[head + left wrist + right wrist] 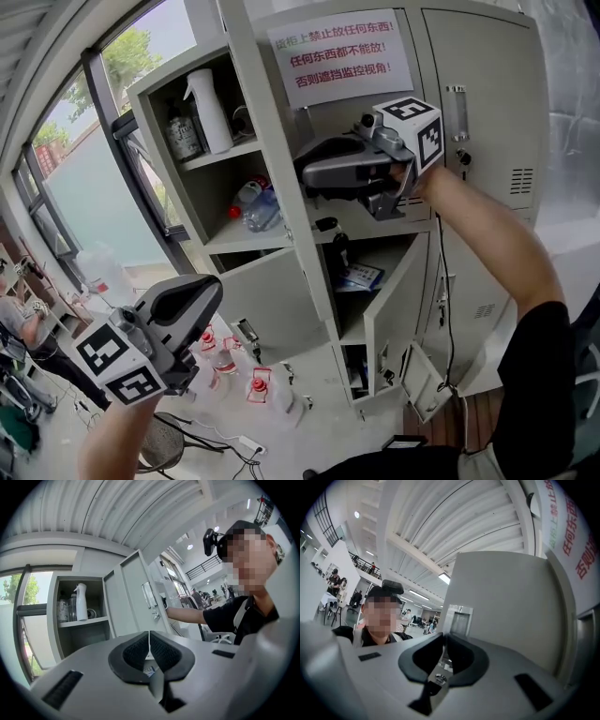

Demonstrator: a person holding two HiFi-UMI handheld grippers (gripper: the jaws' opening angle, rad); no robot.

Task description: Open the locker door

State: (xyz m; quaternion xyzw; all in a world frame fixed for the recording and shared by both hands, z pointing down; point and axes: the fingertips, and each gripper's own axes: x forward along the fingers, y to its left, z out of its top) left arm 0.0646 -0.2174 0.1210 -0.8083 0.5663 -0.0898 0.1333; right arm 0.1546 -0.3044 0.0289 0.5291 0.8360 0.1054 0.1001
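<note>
Nearest, at 7 o'clock in the head view: left gripper (211, 292) held low, well apart from the locker, pads closed tip to tip (149, 637), nothing in them. Right gripper (307, 178) just above centre, arm reaching in from 4 o'clock, nose against the outer face of the locker door (272, 141). Its own view shows the jaws drawn in until the tips meet (444, 639), with a small round metal lock knob (440, 678) in the slot below them. It looks pinched there, though the hold is hard to confirm. The door is the tall grey panel running from 12 toward 6 o'clock, already swung well out and seen almost edge-on, with its label holder (459, 620) just above the jaws. Judgement: thin painted sheet steel, light and stiff on its hinge. The flat face is too slick to hold, so the knob or the free edge is the place to grip. Pull along the arc; a sideways twist could slip off the small knob. In the way: a black cable (441, 300) hanging under the right wrist, and two lower doors (272, 300) (394, 309) standing open at 6 o'clock, near any wider swing. Behind, at 11 o'clock, open shelves hold a white spray bottle (208, 108) and plastic bottles (258, 206). A red-lettered sign (342, 56) sits at 12, and the neighbouring door (487, 112) at 2 o'clock is closed. Farthest, red-capped bottles (260, 382) stand on the floor.
</note>
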